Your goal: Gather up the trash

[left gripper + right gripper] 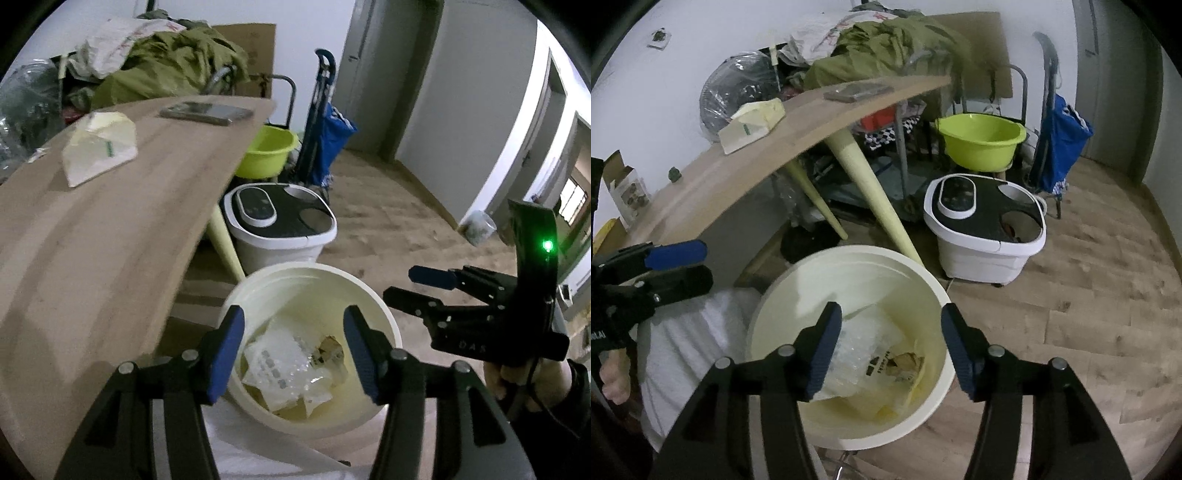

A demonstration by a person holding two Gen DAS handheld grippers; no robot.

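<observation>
Both your grippers hover spread and empty over the round cream plastic trash bucket.

You stand on a pale wood plank floor beside a light wooden table with white walls behind. Your left gripper and right gripper each hang with fingers apart above the bucket's mouth, gripping nothing; crumpled clear plastic wrappers and paper scraps lie at its bottom. A folded cream paper bag still lies on the tabletop, well apart from both claws. The table's edge runs just left of the bucket; a white-and-black foot bath stands near behind, with open floor to the right.
</observation>
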